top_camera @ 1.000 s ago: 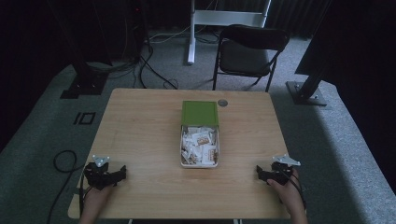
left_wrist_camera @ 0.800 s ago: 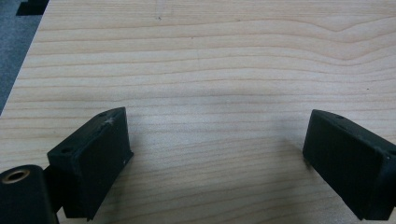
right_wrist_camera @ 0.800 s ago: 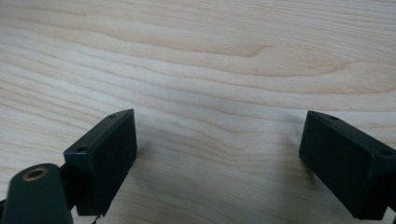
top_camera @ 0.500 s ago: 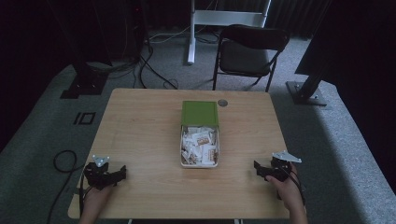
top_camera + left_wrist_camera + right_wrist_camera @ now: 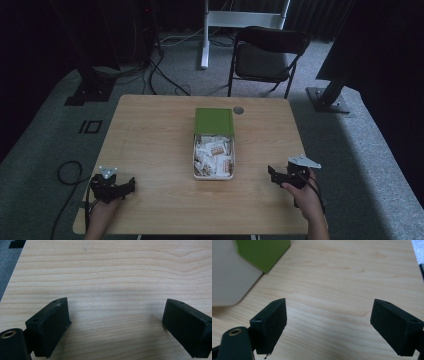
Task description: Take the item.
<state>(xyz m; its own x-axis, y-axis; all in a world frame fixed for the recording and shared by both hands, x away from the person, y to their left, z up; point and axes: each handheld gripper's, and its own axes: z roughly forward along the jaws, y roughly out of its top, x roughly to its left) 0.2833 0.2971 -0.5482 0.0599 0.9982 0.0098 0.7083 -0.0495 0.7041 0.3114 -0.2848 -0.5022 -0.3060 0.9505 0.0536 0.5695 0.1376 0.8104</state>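
Now the table [image 5: 150, 130] carries a white box [image 5: 213, 172] at its middle, its green lid [image 5: 214, 121] lying at the far end and small white packets [image 5: 214, 154] heaped inside. Both forearms come in from the near edge. The left hand [image 5: 102, 210] rests its left gripper [image 5: 131, 183] low at the near left corner, jaws pointing towards the middle. The right hand [image 5: 299, 187] holds the right gripper [image 5: 270, 173] at the near right, tilted up a little, jaws aimed left at the box.

From above, both sets of jaws are too small to judge. The left gripper view shows its jaws spread wide over bare wood, gripping nothing. The right gripper view shows jaws just as wide and empty, with the box wall [image 5: 229, 277] and green lid [image 5: 263, 252] at upper left, near but apart. The box lies between the two grippers, closer to the right one.
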